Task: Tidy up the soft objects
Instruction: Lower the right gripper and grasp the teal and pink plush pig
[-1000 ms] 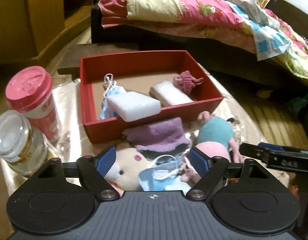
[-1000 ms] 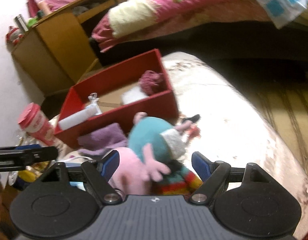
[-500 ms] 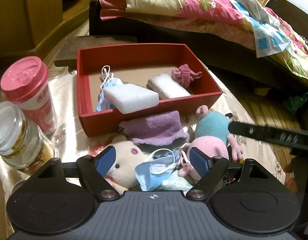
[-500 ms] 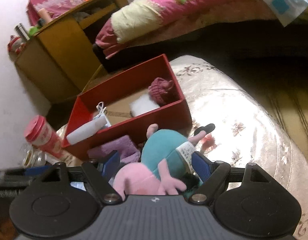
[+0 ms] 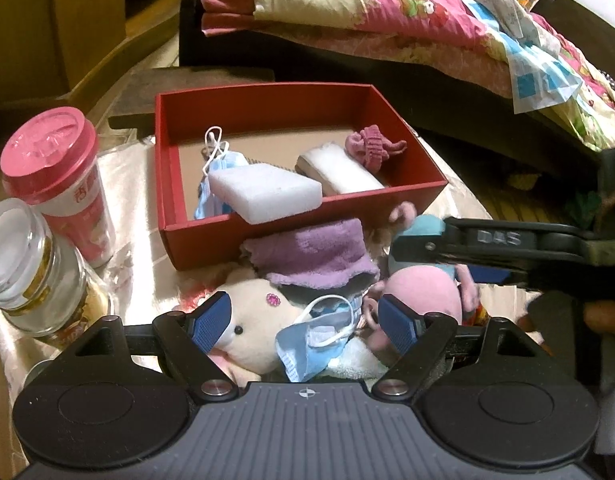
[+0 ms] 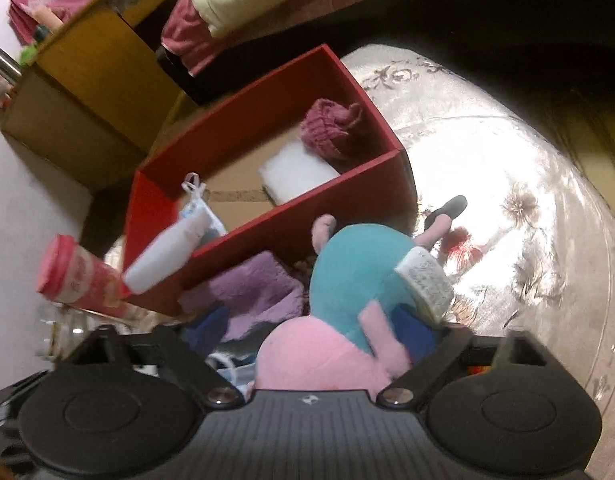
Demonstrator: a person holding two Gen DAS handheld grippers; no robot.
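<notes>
While a glass jar (image 5: 25,264) and a pink-lidded cup (image 5: 57,178) stand at the far left of the shiny tabletop (image 6: 507,168), the red box (image 5: 263,100) sits just right of them with a blue face mask (image 5: 213,188), a white sponge (image 5: 265,192) leaning over its front wall, a second white pad (image 5: 341,172) and a dark pink scrunchie (image 5: 371,146) inside. In front of the box a purple cloth (image 5: 313,254) drapes over the heap of soft things lying outside it. The left gripper (image 5: 305,322) hovers low over that heap with its jaws spread wide and holding nothing; between them lie a cream plush toy (image 5: 255,320), toward the left finger, and a second blue face mask (image 5: 315,340) nearer the middle. Just right of that, the pink pig plush (image 5: 421,292) in its teal dress lies against the box's front wall, its head beside the left gripper's right finger. The right gripper (image 6: 309,332) reaches in from the right side, and in its own view the pig's pink head and teal body fill the space between its jaws, the right blue pad (image 6: 417,332) pressed against the toy's side while the left pad sits by the purple cloth; whether the jaws are fully clenched on the pig I cannot tell. Behind everything, a bed (image 5: 387,8) piled with a pink floral quilt runs across the background.
</notes>
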